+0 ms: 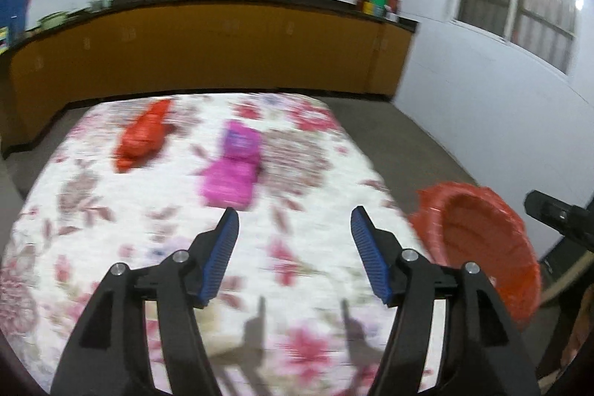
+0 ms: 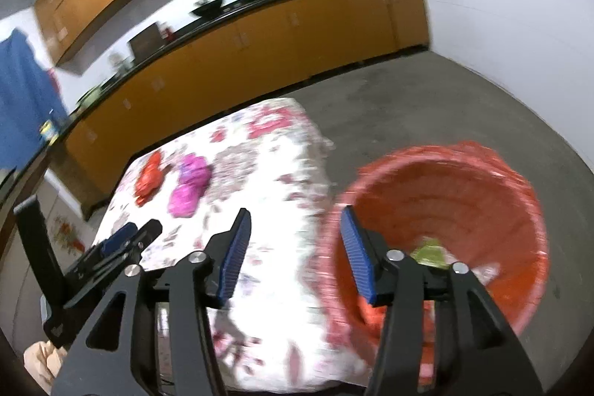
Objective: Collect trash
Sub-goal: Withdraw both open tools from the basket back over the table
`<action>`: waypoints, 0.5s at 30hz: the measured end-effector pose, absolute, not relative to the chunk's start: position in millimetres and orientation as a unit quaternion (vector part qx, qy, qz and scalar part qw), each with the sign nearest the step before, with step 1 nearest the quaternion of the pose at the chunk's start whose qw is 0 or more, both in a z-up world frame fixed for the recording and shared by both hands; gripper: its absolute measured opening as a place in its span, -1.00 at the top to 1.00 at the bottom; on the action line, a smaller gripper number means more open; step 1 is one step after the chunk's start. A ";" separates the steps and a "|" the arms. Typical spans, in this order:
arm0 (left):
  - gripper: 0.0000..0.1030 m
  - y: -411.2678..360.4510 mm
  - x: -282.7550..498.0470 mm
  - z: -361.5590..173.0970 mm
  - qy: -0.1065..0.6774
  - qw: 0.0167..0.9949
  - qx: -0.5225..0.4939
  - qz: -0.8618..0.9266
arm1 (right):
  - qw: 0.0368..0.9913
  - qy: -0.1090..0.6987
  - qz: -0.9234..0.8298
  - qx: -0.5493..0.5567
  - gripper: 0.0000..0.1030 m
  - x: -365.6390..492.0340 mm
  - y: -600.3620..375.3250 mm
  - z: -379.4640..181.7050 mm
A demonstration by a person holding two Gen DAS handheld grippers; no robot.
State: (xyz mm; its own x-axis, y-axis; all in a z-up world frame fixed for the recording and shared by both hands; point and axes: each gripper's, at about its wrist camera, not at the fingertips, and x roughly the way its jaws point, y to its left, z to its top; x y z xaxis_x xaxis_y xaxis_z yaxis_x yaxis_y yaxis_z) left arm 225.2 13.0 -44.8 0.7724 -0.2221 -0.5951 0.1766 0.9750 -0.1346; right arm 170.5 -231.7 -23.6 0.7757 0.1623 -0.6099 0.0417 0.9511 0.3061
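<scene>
Evidently no label is legible; left gripper (image 1: 295, 223) and right gripper (image 2: 296, 221) gape, empty.

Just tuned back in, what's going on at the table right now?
A person is clearing trash with a gripper in each hand. Both the left gripper and right gripper are open and empty. A red wrapper and a pink wrapper lie on the floral tablecloth. The red-lined bin beside the table already holds some scraps.

Left gripper (image 1: 295, 223) and right gripper (image 2: 295, 221) hold fingers apart, empty.
</scene>
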 end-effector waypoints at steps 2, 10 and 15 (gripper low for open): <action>-0.22 35.7 227.6 -44.0 0.318 0.944 -0.038 -0.083 | 0.931 0.334 0.049 0.140 -0.23 180.1 -210.3 -21.4; -0.29 117.3 233.3 -45.3 0.310 0.949 -0.047 0.000 | 0.934 0.328 0.084 0.119 -0.63 214.6 -147.7 -17.7; -0.30 156.0 237.3 -45.6 0.299 0.952 -0.046 0.041 | 0.928 0.342 0.108 0.106 -0.63 248.6 -104.4 -27.2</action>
State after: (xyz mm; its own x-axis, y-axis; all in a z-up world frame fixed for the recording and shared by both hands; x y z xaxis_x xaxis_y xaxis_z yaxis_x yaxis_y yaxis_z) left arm 237.3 156.0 -45.6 0.8183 0.0511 -0.5726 -0.1065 0.9923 -0.0636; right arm 248.6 -104.4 -27.2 0.7430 0.2736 -0.6108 -0.1287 0.9540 0.2707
